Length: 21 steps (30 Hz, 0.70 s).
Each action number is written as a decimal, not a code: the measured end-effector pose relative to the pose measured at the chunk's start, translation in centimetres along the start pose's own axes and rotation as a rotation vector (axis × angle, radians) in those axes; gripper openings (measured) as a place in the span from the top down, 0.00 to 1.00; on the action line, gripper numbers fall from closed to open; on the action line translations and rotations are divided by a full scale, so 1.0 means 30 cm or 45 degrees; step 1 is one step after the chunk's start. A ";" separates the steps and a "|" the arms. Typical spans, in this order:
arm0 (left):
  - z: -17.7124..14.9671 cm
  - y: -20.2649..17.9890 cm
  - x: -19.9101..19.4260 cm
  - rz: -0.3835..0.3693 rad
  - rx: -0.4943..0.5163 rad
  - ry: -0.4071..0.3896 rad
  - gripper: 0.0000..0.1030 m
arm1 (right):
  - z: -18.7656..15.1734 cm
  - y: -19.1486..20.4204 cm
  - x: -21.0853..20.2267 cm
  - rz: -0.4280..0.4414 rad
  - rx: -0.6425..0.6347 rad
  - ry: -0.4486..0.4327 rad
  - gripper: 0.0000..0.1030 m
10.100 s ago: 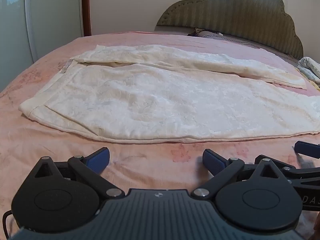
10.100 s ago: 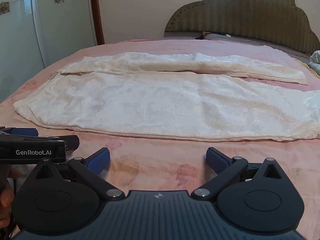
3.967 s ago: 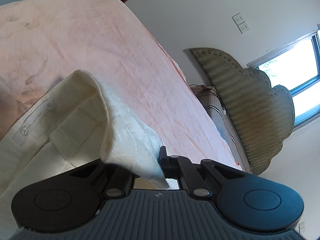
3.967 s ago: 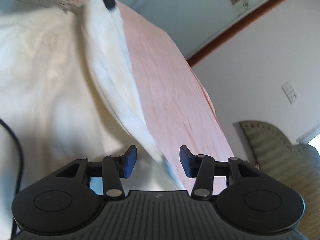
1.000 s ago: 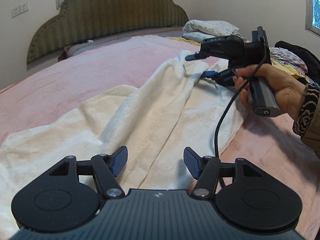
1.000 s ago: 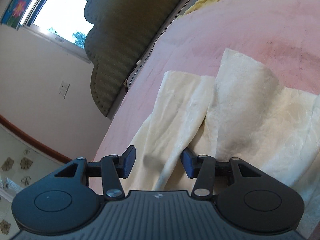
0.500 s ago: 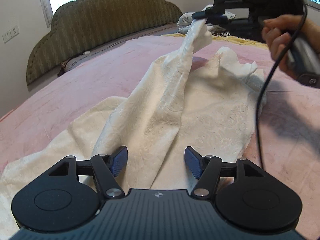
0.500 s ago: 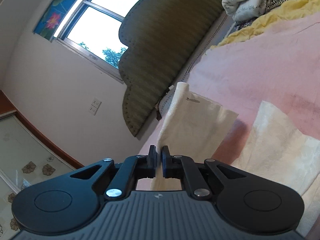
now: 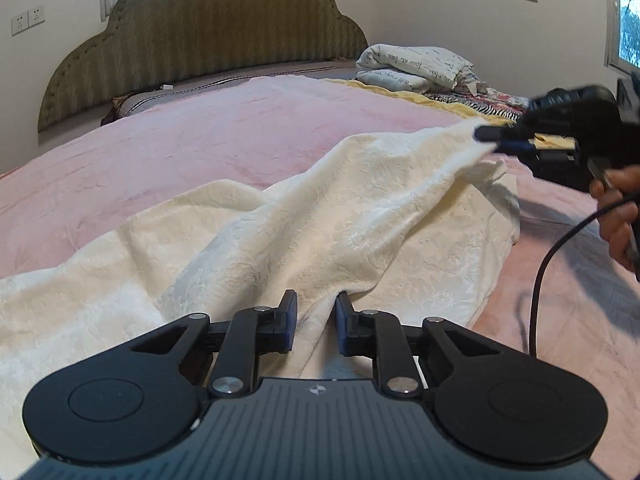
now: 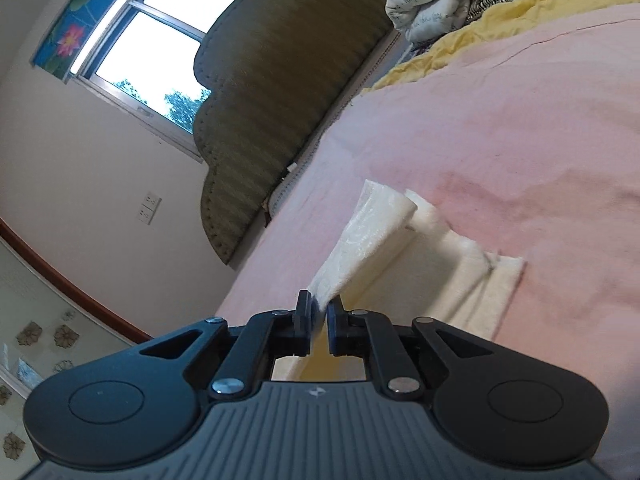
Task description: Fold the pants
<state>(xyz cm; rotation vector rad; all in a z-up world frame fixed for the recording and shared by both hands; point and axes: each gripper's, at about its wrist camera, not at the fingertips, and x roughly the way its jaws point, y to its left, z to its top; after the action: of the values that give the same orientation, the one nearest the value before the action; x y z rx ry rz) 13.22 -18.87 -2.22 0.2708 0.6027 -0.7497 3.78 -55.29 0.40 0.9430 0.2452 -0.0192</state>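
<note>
Closing on the cloth, the left gripper (image 9: 313,322) is narrowing its fingers (image 9: 289,318) around a raised ridge of the pants (image 9: 320,216); half a second ago those fingers were standing wide apart with the fabric lying loose between them. Now the ridge is sitting in a narrow gap between the pads, though whether they are already pinching it firmly is hard to tell.

The right gripper (image 10: 318,320) is keeping its fingers nearly together on the hem end of one leg, as it was half a second ago, but it is now carrying that end much lower and closer to the bed (image 9: 224,132) than before, when the leg was hoisted high. A cream strip of fabric is running tautly from its pads out toward the free corner.

My reading is that both ends of the top leg are now being secured, so the leg can be drawn straight and laid over the other one; the fold itself is not yet made.

The pants are lying rumpled across the middle of the pink bed. Toward the headboard (image 9: 200,36) a broad stretch of bedspread is lying bare, giving room to swing the leg. Beside the hem, a pile of bedding (image 9: 416,68) and a yellow sheet are crowding the far corner, and the black cable (image 9: 548,264) is trailing over the bed near the fabric edge, where it could snag.
</note>
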 end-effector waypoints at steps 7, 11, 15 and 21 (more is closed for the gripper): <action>-0.016 -0.014 0.001 -0.001 -0.003 -0.032 0.69 | -0.029 -0.076 -0.022 -0.048 0.057 0.033 0.55; -0.008 -0.044 0.012 0.050 0.071 -0.030 0.54 | -0.016 -0.129 0.027 0.041 0.224 -0.020 0.44; 0.007 -0.082 0.026 0.114 0.188 -0.024 0.42 | 0.012 -0.097 0.063 0.042 0.198 -0.045 0.94; -0.010 -0.163 0.009 0.141 0.396 -0.089 0.29 | 0.144 0.109 0.041 0.221 0.032 -0.112 0.95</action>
<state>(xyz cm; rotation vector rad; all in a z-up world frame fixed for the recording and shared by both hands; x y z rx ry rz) 9.81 -22.36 -2.72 0.5580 0.3997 -0.7419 6.25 -56.72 5.16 0.9830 0.0818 0.0958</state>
